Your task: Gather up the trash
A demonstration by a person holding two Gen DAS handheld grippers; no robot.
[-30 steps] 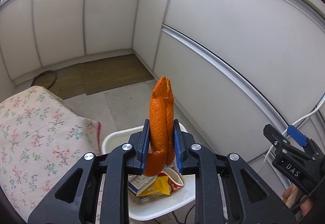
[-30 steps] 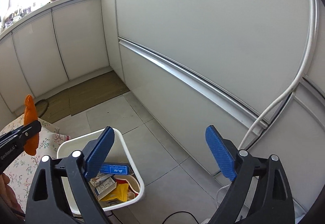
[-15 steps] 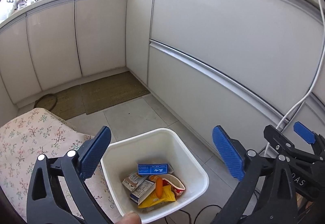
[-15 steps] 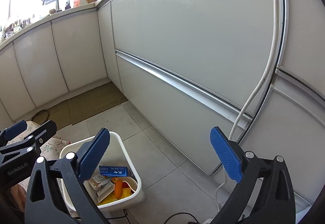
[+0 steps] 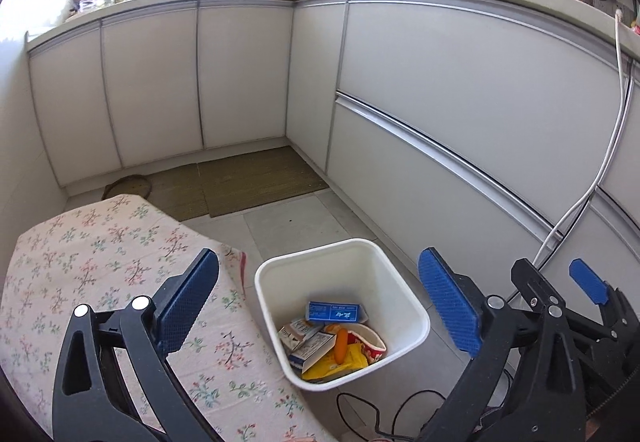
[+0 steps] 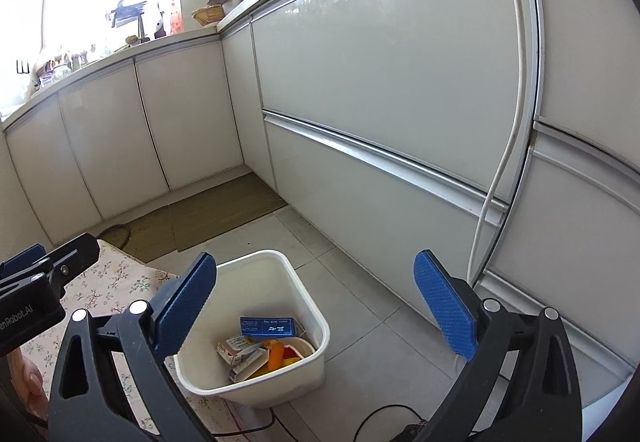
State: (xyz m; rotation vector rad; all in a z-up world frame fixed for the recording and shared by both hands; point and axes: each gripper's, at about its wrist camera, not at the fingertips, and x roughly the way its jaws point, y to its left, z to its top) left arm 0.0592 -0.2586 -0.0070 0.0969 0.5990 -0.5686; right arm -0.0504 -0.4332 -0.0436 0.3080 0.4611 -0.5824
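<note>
A white plastic bin [image 5: 400,282] stands on the tiled floor beside the table; it also shows in the right wrist view [image 6: 308,290]. Inside lie an orange peel [image 5: 341,345] [image 6: 275,357], a blue box [image 5: 335,312] [image 6: 269,326], small cartons [image 5: 308,348] and a yellow wrapper [image 5: 340,364]. My left gripper [image 5: 320,306] is open and empty, high above the bin. My right gripper [image 6: 316,306] is open and empty, also above the bin; its black body shows at the right of the left wrist view [image 5: 580,306].
A table with a floral cloth [image 5: 100,262] stands left of the bin. White kitchen cabinets [image 5: 460,113] run along the back and right. A brown mat [image 5: 248,177] lies on the floor. A white cable [image 6: 504,121] hangs down the cabinet; a black cable [image 5: 360,406] lies by the bin.
My left gripper opened and let go of the orange peel, which fell into the bin. Both grippers then rose, so the bin looks smaller and the counter top shows.
</note>
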